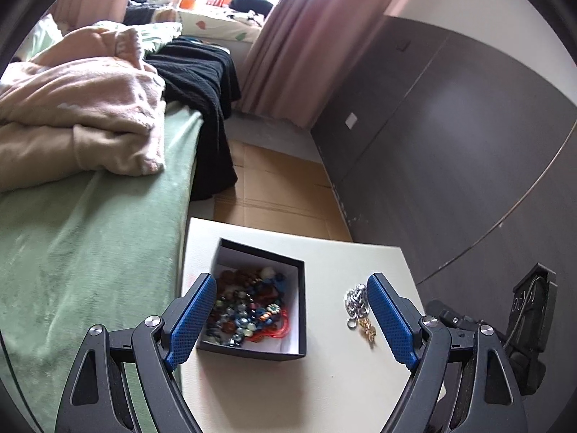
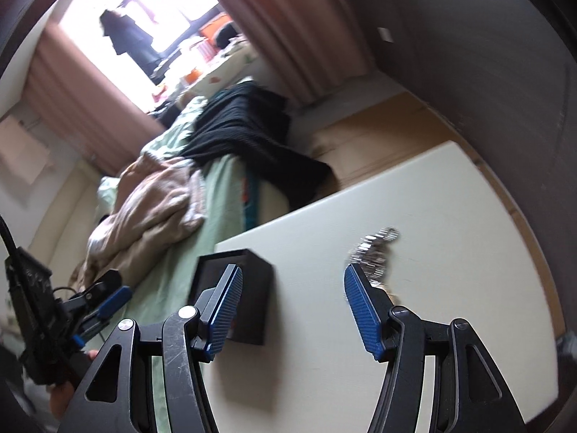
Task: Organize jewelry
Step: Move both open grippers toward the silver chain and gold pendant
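A black box [image 1: 301,310] with a white inside holds a heap of coloured beads [image 1: 249,310] on a white table [image 1: 288,389]. A silver and gold jewelry piece [image 1: 359,306] lies on the table to the right of the box. My left gripper [image 1: 288,285] is open and empty above the box, its fingers either side of box and jewelry. In the right wrist view the box [image 2: 252,288] and the blurred silver jewelry [image 2: 375,249] show on the table [image 2: 450,252]. My right gripper [image 2: 292,274] is open and empty between them.
A bed with a green sheet [image 1: 90,245], a pink blanket [image 1: 83,108] and a black garment [image 1: 202,79] lies left of the table. A dark wall panel [image 1: 450,137] stands on the right. Cardboard [image 1: 274,195] covers the floor beyond. The other gripper [image 1: 526,324] shows at the right edge.
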`<action>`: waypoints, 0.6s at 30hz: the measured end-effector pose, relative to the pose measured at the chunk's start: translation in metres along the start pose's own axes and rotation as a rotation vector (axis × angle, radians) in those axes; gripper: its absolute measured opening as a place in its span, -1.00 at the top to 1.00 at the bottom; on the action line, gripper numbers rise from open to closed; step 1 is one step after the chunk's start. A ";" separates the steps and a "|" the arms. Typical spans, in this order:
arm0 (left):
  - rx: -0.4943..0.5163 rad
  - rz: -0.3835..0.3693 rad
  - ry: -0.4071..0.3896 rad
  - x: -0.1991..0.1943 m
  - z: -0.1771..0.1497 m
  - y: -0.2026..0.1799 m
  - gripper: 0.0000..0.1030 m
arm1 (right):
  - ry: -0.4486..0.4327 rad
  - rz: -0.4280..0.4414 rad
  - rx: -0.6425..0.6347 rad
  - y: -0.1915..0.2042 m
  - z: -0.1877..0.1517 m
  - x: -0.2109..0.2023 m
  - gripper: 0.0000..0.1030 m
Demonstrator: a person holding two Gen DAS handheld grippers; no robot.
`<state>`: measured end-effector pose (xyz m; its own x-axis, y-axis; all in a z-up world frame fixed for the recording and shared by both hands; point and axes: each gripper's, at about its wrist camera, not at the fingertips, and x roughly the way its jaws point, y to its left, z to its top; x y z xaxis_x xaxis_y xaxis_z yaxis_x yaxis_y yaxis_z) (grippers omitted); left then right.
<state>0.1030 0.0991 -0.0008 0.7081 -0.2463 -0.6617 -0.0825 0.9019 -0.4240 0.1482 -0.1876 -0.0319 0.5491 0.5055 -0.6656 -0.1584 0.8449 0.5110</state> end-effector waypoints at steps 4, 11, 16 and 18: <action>0.048 -0.009 0.017 0.008 -0.005 -0.018 -0.67 | 0.030 -0.056 0.046 -0.022 -0.007 0.002 -0.16; 0.129 -0.001 0.056 0.027 -0.017 -0.049 -0.66 | 0.051 -0.127 0.127 -0.052 -0.001 -0.002 -0.16; 0.195 0.006 0.090 0.044 -0.032 -0.078 -0.66 | 0.054 -0.152 0.167 -0.075 0.002 -0.010 -0.16; 0.219 -0.002 0.105 0.051 -0.040 -0.089 -0.66 | 0.053 -0.161 0.175 -0.081 0.004 -0.013 -0.16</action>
<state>0.1185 -0.0076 -0.0212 0.6305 -0.2729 -0.7267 0.0806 0.9541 -0.2884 0.1568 -0.2637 -0.0626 0.5110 0.3789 -0.7715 0.0753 0.8744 0.4793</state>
